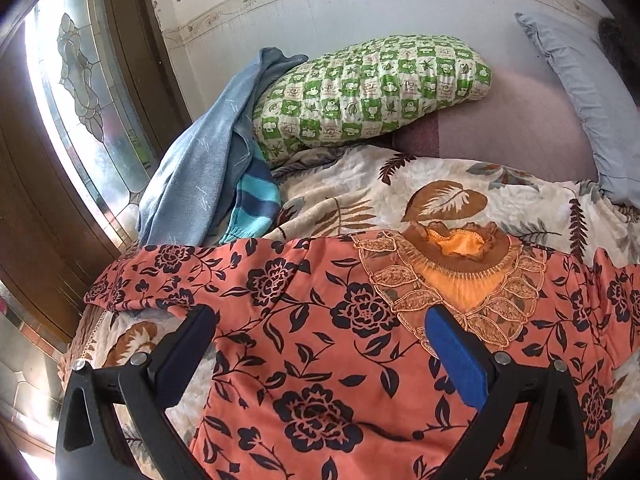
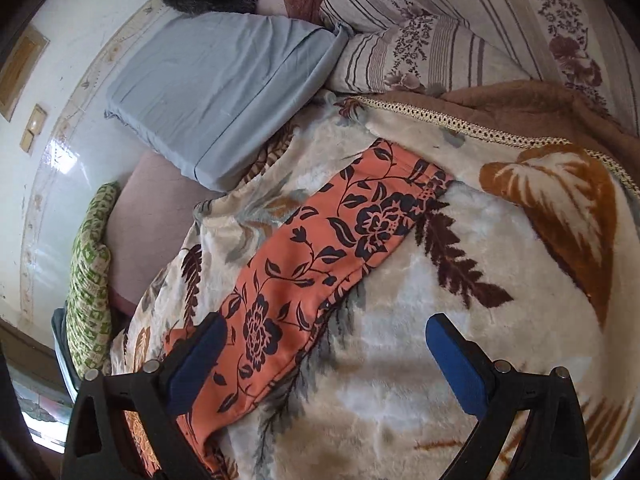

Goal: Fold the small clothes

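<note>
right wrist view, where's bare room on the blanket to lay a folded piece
Free: the cream leaf-print fleece blanket between the orange floral garment's sleeve and the big brown leaf. Crowded: the far edge, with the grey-blue pillow and striped floral pillow.

i see a bed under a leaf-print blanket [image 2: 460, 320]. at ten o'clock, daylight pours through a leaded-glass window [image 1: 76, 92] in dark wood. a green checked pillow [image 1: 372, 88] lies at twelve against the pale bordered wall [image 1: 360, 4].
</note>
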`<state>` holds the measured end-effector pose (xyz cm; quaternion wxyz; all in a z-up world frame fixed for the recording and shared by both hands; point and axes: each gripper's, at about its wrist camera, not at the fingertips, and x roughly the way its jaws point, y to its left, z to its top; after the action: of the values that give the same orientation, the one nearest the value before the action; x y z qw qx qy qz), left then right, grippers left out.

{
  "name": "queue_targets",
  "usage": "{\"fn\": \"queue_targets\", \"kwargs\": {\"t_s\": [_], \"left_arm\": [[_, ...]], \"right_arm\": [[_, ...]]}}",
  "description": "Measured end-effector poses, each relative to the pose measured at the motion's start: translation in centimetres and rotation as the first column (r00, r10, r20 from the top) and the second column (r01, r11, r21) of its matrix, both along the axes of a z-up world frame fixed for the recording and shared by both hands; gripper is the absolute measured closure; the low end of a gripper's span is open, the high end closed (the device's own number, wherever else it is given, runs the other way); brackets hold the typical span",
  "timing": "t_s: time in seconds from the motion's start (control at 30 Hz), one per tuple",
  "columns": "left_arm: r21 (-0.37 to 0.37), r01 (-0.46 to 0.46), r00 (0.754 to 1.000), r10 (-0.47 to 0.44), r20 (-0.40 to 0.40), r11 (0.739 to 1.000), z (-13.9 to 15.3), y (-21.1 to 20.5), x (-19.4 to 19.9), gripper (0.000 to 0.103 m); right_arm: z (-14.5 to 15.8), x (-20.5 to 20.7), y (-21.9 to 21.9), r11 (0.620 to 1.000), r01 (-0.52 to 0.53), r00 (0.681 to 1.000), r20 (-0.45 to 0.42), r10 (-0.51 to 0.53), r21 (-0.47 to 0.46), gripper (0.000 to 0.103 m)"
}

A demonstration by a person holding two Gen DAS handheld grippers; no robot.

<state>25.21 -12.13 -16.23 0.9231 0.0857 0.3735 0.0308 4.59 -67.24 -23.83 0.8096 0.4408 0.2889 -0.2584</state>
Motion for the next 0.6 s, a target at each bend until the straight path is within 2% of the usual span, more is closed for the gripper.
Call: {"fn": "queue_targets", "kwargs": {"t_s": [0.07,0.23,0.37,0.47,0.5,0.53,0.6], "left_arm": [[-0.013,-0.011,1.000,0.011,-0.010,1.000,-1.0,0.0,1.0,0.000],[0.037,-0.015,0.999,0.017,-0.033,0.999,-3.8,0.2,2.3,0.000],[0.059,-0.012,0.999,0.015,-0.048,0.998,-5.0,0.6,3.2,0.000],[0.063,-0.012,0.999,0.014,-0.040,0.998,-5.1,0.9,3.6,0.000],[0.061,-0.014,0.999,0.016,-0.039,0.998,-5.1,1.1,3.7,0.000],[0.060,-0.017,0.999,0.019,-0.037,0.998,-5.1,1.2,3.8,0.000],[0.059,-0.022,0.999,0.024,-0.033,0.998,-5.2,1.6,4.0,0.000]], "right_arm": [[-1.2,1.4,-1.0,0.999,0.005,1.000,-0.001,-0.005,0.038,0.003],[-4.8,3.2,-3.5,0.981,0.065,0.997,0.018,-0.069,0.183,0.019],[-5.3,3.6,-4.7,0.978,0.121,0.988,0.080,-0.136,0.172,0.025],[-6.4,4.0,-5.7,0.964,0.156,0.977,0.113,-0.183,0.217,0.050],[-6.9,3.9,-6.0,0.955,0.173,0.972,0.113,-0.204,0.239,0.066],[-7.5,3.7,-6.4,0.944,0.194,0.965,0.121,-0.232,0.266,0.077],[-8.1,3.0,-6.7,0.924,0.225,0.949,0.146,-0.281,0.310,0.089]]}}
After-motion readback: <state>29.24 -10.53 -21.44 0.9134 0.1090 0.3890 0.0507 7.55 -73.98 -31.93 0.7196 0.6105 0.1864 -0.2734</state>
